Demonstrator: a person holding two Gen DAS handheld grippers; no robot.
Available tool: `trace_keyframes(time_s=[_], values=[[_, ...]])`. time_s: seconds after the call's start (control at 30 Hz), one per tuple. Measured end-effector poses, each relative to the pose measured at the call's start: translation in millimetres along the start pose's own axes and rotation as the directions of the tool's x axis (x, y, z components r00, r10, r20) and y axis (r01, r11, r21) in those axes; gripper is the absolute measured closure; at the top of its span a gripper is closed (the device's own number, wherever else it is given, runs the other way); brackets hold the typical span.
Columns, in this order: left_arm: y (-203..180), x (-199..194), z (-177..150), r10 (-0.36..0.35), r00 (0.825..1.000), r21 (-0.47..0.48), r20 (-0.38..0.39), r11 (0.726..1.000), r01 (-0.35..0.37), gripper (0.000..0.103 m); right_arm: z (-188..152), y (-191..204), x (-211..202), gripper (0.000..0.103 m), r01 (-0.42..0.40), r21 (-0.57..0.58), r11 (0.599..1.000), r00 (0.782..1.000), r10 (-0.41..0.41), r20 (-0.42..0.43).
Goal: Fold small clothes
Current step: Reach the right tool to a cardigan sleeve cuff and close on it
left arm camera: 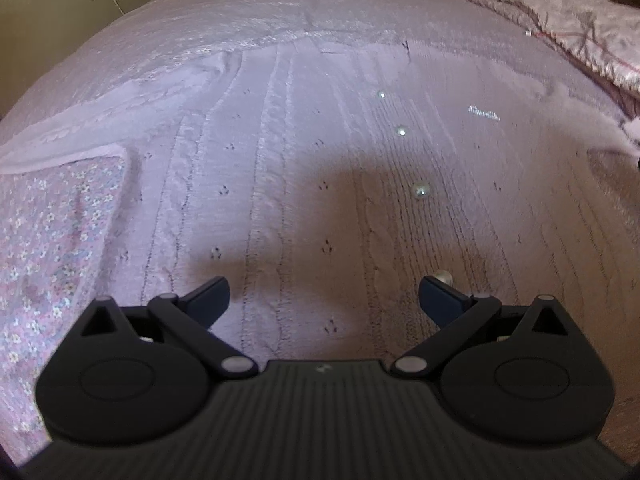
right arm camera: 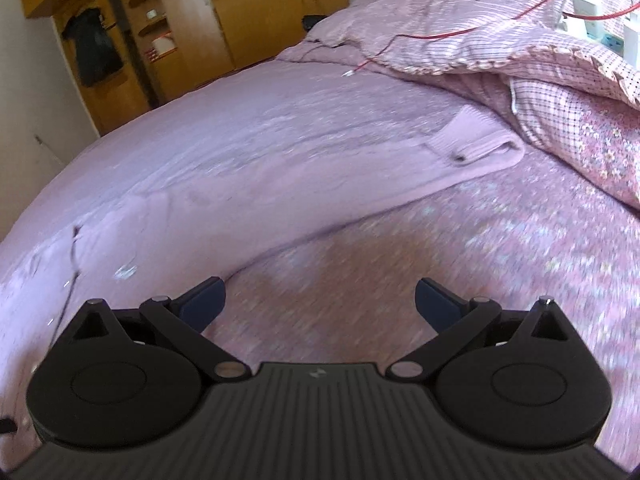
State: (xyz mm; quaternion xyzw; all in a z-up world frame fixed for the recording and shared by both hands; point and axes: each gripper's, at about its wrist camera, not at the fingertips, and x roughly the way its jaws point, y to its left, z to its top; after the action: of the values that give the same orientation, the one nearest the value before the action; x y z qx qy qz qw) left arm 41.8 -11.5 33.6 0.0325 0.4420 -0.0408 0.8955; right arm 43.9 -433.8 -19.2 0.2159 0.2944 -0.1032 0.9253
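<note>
A pale lilac knitted cardigan [left arm camera: 320, 160] lies spread flat on the bed, with a row of shiny round buttons [left arm camera: 421, 190] down its front. My left gripper [left arm camera: 323, 296] is open and empty, low over the cardigan's body, its right finger beside a button. In the right wrist view the cardigan's sleeve [right arm camera: 280, 176] stretches to the right and ends in a ribbed cuff [right arm camera: 472, 140]. My right gripper [right arm camera: 319, 300] is open and empty, just this side of the sleeve's lower edge, over the bedspread.
A floral bedspread [left arm camera: 52, 240] covers the bed [right arm camera: 500, 264]. A checked pink quilt and pillow [right arm camera: 540, 64] lie at the right with a red wire [right arm camera: 460, 32] and white plugs [right arm camera: 588, 16]. Wooden wardrobes [right arm camera: 240, 12] stand behind.
</note>
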Motion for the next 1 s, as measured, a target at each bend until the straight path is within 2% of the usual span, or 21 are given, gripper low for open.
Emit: trace_keyframes(time_s=[0.2,0.33,0.5,0.63,0.73,0.83,0.9,0.97,1.0], values=[[-9,14,-2,0.037,0.998,0.012,-0.041,0.999,-0.037,0.001,30,-32,48,0.000,0.023,0.038,0.999,1.000,-0.023,-0.003],[-14,18,-5,0.066,0.997,0.016,-0.035,0.998,-0.065,0.000,50,-53,77,0.000,0.136,0.025,0.990,0.990,-0.137,0.023],[-12,22,-5,0.068,0.997,-0.024,-0.028,0.997,-0.068,0.000,78,-90,103,0.000,0.189,0.108,0.976,0.980,-0.195,0.049],[-16,25,-3,0.080,0.997,-0.016,-0.022,0.997,-0.081,0.000,94,-109,122,0.000,0.261,0.110,0.959,0.960,-0.270,0.072],[-15,26,-3,0.080,0.997,-0.024,-0.023,0.996,-0.081,0.000,104,-132,136,0.000,0.255,0.187,0.949,0.961,-0.270,0.060],[-17,25,-3,0.089,0.996,-0.023,-0.019,0.996,-0.090,0.000,107,-141,144,0.000,0.238,0.217,0.947,0.959,-0.264,0.100],[-18,25,-4,0.092,0.996,-0.024,-0.017,0.995,-0.092,0.000,107,-140,148,0.020,0.246,0.211,0.946,0.954,-0.275,0.120],[-18,26,-4,0.093,0.995,-0.026,-0.016,0.995,-0.094,0.000,107,-137,152,0.063,0.252,0.188,0.949,0.955,-0.275,0.109],[-18,26,-4,0.094,0.995,-0.026,-0.016,0.995,-0.095,0.000,107,-136,152,0.069,0.230,0.187,0.955,0.962,-0.253,0.104]])
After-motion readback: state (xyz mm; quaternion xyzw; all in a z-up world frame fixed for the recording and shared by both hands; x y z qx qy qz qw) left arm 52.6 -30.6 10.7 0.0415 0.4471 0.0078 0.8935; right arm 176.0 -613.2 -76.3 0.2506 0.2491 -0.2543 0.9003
